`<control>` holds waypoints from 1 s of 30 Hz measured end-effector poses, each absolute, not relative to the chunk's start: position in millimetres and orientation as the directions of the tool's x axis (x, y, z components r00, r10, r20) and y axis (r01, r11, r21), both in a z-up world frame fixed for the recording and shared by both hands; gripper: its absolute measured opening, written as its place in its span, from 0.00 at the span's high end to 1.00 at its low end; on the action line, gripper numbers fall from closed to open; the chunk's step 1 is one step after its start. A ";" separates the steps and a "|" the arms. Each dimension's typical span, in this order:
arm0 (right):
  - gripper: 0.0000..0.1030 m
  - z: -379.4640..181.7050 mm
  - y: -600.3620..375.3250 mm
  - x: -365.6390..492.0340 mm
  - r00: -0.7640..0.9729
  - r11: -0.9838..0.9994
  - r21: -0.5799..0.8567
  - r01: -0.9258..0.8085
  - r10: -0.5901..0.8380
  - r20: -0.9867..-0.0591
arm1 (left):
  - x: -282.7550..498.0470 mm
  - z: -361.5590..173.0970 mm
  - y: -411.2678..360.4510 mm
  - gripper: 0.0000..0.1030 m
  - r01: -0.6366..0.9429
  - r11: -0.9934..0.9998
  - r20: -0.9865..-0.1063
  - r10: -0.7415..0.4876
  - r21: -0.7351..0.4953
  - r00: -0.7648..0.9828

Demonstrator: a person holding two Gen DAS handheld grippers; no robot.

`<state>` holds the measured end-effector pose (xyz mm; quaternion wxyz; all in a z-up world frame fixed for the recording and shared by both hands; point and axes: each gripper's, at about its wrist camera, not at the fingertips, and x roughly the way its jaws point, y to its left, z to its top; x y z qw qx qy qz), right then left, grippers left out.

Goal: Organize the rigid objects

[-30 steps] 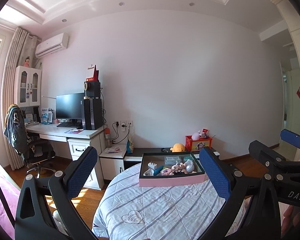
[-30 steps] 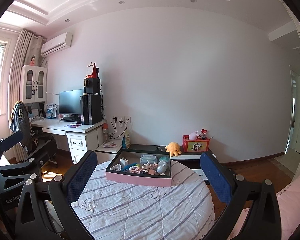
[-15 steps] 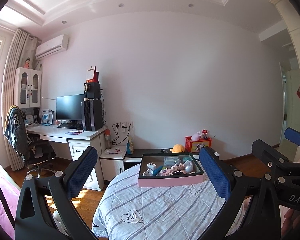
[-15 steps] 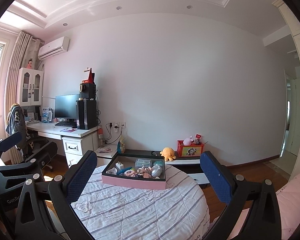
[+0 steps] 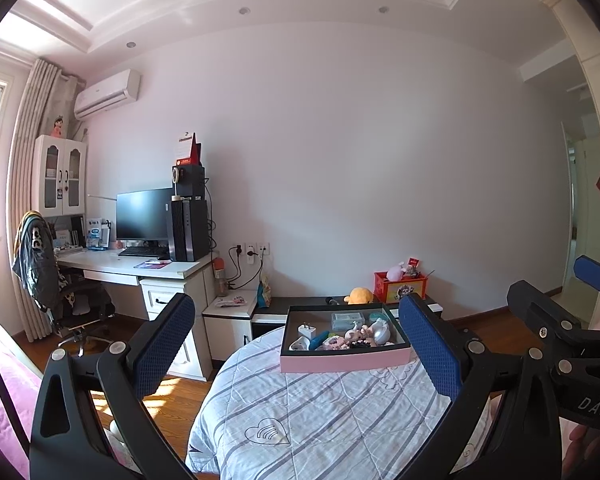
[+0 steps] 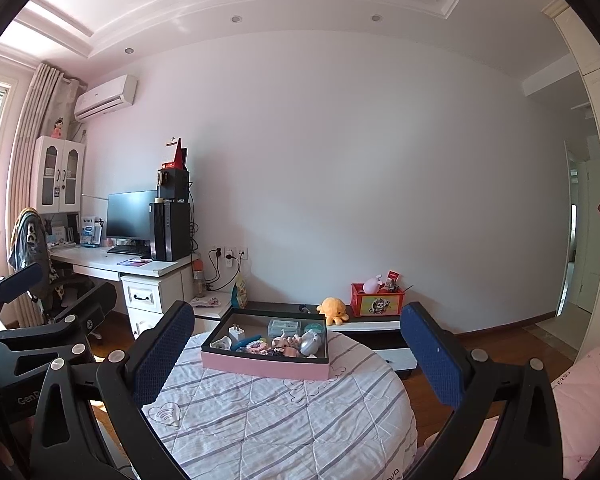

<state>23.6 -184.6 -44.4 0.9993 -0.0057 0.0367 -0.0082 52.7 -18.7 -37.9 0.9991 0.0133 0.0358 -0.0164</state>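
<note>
A shallow pink box point(image 5: 344, 362) point(image 6: 264, 366) with a dark inside sits at the far end of a round, striped quilted surface point(image 5: 320, 412) point(image 6: 268, 420). It holds several small things: a white plug adapter point(image 5: 307, 331) point(image 6: 237, 334), a clear case point(image 5: 347, 320) point(image 6: 285, 325), a grey toy point(image 6: 310, 341) and small figures. My left gripper point(image 5: 300, 348) is open and empty, well short of the box. My right gripper point(image 6: 296, 356) is likewise open and empty. Each gripper shows at the edge of the other's view.
A white desk point(image 5: 140, 270) with a monitor and computer tower stands at the left, an office chair point(image 5: 48, 276) beside it. A low dark cabinet behind the box carries a yellow plush point(image 6: 333, 309) and a red box point(image 6: 376, 304). Wooden floor surrounds the round surface.
Both views have tilted slightly upward, so the box and quilt sit lower in frame. In the right wrist view the box has drifted left. Both grippers stay open.
</note>
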 end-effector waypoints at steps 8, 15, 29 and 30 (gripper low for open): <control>0.00 -44.7 -184.9 24.0 0.997 1.000 -0.012 0.008 -0.009 -0.076 | 52.1 -37.8 -16.9 0.00 0.036 0.999 -0.073 -0.034 0.027 0.997; 0.00 -44.9 -185.6 24.0 0.997 1.000 -0.011 0.007 -0.008 -0.078 | 50.6 -37.7 -16.9 0.00 0.035 0.999 -0.073 -0.033 0.026 0.997; 0.00 -45.1 -186.0 24.3 0.997 1.000 -0.013 0.009 -0.010 -0.077 | 51.1 -37.5 -18.1 0.00 0.034 0.999 -0.069 -0.032 0.028 0.997; 0.00 -45.1 -186.2 24.4 0.997 1.000 -0.012 0.009 -0.010 -0.077 | 51.4 -37.7 -19.3 0.00 0.032 0.999 -0.067 -0.030 0.029 0.997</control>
